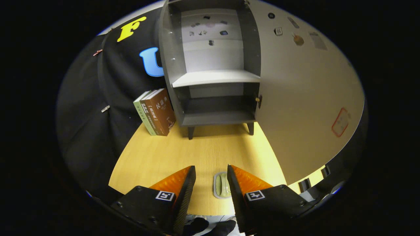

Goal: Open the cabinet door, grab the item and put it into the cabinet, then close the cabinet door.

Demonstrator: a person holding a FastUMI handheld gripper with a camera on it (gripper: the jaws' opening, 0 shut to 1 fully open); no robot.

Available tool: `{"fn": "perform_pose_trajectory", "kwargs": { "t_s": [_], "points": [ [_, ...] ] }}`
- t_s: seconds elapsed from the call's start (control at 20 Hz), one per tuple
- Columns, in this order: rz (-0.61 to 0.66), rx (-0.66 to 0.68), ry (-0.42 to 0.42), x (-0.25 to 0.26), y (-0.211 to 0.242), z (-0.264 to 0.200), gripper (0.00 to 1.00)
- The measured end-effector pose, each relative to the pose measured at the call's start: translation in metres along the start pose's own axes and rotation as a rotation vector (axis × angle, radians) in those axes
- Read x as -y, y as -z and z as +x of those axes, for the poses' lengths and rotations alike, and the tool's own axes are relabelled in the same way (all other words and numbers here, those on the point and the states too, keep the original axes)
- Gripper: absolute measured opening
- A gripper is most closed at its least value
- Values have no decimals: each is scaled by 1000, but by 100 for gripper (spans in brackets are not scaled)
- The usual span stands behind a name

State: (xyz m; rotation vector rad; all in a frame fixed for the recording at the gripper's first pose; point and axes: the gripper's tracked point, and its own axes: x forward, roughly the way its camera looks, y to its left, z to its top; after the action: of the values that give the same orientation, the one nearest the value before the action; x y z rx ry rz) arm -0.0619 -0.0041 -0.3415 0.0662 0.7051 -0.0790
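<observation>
- Wooden tabletop point(157, 157) directly below the gripper point(211, 173); fingers spread apart, holding nothing, hanging above the near edge of the table.
- Between the fingers, nearer to the right one, a small pale item point(220, 185) lying flat on the wood; seems a shallow dish or case, too small to name for sure. Not touched by either finger yet.
- Probably held this way to come down over the item, one finger on each side; gap looks wide enough for it.
- Beyond the fingers, well apart, the grey cabinet point(215, 78) standing on short legs at the far side of the table, with one middle shelf and a lower compartment, both looking vacant.
- Cabinet door point(305, 88) already swung wide to the right, so the opening step judged done; the way to the shelves is free.
- Just beside the cabinet on its left, books point(157, 113) leaning upright against its side, out of the path.
- Remaining: grasp, carry inside, close the door.
</observation>
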Motion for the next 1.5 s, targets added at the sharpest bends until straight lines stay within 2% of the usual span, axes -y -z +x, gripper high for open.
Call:
{"fn": "perform_pose_trajectory", "kwargs": {
  "t_s": [0.25,0.45,0.5,0.6,0.7,0.95,1.35,1.45,1.5],
  "points": [
    [44,-99,37,13,42,39,61],
    [37,-172,29,16,69,67,61],
    [24,-191,30,18,76,74,62],
    [2,-235,28,22,91,82,72],
    [-21,-268,18,22,104,90,73],
    [-10,-311,35,32,125,113,83],
    [25,-373,54,49,147,143,80],
    [27,-380,59,51,148,149,79],
    [27,-380,64,52,149,151,74]
  ]
}}
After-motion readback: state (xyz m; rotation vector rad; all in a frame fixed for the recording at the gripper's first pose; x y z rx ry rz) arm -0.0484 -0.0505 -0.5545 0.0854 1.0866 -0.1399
